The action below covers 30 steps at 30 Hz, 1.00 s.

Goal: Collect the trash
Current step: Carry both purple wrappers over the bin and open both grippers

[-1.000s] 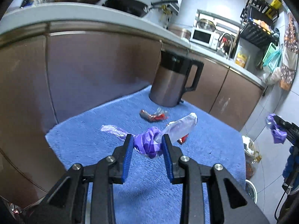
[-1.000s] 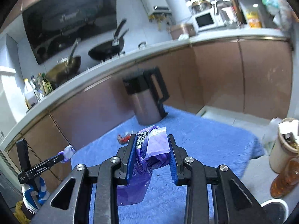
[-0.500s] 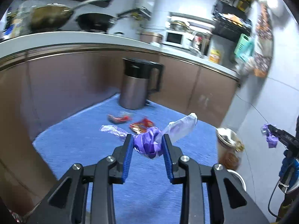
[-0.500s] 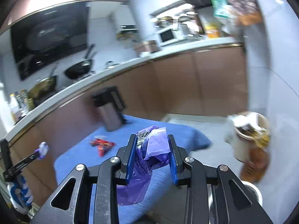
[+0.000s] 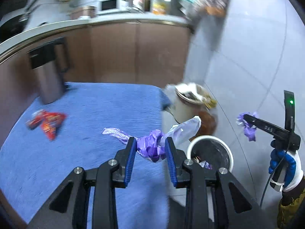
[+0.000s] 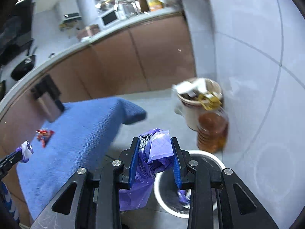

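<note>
left gripper clamped on crumpled purple plastic wrapper, thin, glossy, pale tail sticking out right past pad. right gripper clamped on purple plastic bag, creased film wedged between blue ribbed pads, loose end hanging below. both bundles held in air off right edge of blue terry-cloth table cover, above round white trash bin. red snack wrappers lie flat near cover's left edge, steel kettle at back-left corner.

The left gripper fills the lower centre of its view, blue pads clamped on crumpled plastic. The right gripper, likewise clamped, sits lower centre; its gloved hand shows at lower right.
</note>
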### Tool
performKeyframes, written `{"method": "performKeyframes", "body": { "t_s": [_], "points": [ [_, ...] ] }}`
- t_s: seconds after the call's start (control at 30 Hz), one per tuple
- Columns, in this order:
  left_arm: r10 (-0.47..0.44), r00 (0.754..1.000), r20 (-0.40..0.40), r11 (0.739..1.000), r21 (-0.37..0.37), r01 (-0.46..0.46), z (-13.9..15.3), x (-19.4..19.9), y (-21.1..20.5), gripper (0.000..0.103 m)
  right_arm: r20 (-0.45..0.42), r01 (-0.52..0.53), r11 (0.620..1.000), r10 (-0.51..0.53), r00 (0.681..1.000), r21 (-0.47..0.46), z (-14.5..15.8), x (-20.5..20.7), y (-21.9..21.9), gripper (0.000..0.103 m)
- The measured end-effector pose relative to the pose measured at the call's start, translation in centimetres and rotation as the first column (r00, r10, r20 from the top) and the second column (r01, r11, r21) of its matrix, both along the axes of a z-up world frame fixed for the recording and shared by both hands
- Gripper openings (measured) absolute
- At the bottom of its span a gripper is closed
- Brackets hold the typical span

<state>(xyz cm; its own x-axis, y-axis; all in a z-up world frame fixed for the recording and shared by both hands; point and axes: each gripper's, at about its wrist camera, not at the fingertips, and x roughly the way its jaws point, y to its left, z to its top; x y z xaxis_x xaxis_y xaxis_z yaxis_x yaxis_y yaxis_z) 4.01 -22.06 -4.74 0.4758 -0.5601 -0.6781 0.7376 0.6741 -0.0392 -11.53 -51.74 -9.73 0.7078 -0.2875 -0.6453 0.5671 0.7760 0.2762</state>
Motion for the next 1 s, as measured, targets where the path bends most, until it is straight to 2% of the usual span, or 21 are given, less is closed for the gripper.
{"method": "performKeyframes", "body": {
  "t_s": [0.2, 0.33, 0.53, 0.57, 0.63, 0.67, 0.7, 0.73, 0.8, 1.0],
  "points": [
    [-0.135, 0.99, -0.05, 0.986, 0.091, 0.139, -2.9, -0.9, -10.2, 0.029, -0.077, 0.069, 0.994, -0.063, 0.995, 0.081, -5.1, -0.4, -3.0, 0.031],
    [-0.201, 0.97, -0.135, 0.972, 0.094, 0.215, -4.8, -1.6, -15.2, 0.03, -0.118, 0.116, 0.986, -0.103, 0.988, 0.117, -7.8, -1.2, -4.9, 0.032],
    [-0.276, 0.933, -0.231, 0.951, 0.074, 0.3, -6.5, -2.9, -20.7, 0.031, -0.149, 0.165, 0.977, -0.144, 0.978, 0.133, -9.7, -1.9, -7.0, 0.034],
    [-0.282, 0.929, -0.241, 0.949, 0.069, 0.306, -6.7, -3.0, -21.2, 0.033, -0.153, 0.172, 0.976, -0.151, 0.977, 0.134, -9.9, -2.1, -7.2, 0.035],
    [-0.294, 0.916, -0.274, 0.946, 0.055, 0.32, -6.9, -3.0, -21.8, 0.048, -0.16, 0.188, 0.973, -0.167, 0.973, 0.131, -10.1, -2.3, -7.5, 0.037],
    [-0.299, 0.909, -0.289, 0.945, 0.041, 0.324, -6.9, -2.9, -22.0, 0.051, -0.167, 0.2, 0.972, -0.178, 0.97, 0.124, -10.2, -2.3, -7.7, 0.038],
    [-0.305, 0.905, -0.296, 0.945, 0.027, 0.327, -6.8, -3.0, -22.1, 0.053, -0.173, 0.208, 0.971, -0.186, 0.967, 0.12, -10.4, -2.2, -7.9, 0.044],
    [-0.311, 0.902, -0.299, 0.943, 0.019, 0.331, -6.7, -3.3, -21.9, 0.054, -0.178, 0.214, 0.97, -0.192, 0.965, 0.114, -10.5, -2.3, -7.9, 0.051],
    [-0.318, 0.9, -0.298, 0.942, 0.011, 0.336, -6.4, -3.5, -21.7, 0.056, -0.186, 0.226, 0.969, -0.205, 0.961, 0.099, -10.5, -2.3, -7.9, 0.055],
    [-0.299, 0.908, -0.292, 0.951, -0.011, 0.309, -5.3, -3.4, -20.0, 0.057, -0.192, 0.221, 0.972, -0.202, 0.96, 0.084, -10.3, -1.9, -7.2, 0.059]
  ]
}}
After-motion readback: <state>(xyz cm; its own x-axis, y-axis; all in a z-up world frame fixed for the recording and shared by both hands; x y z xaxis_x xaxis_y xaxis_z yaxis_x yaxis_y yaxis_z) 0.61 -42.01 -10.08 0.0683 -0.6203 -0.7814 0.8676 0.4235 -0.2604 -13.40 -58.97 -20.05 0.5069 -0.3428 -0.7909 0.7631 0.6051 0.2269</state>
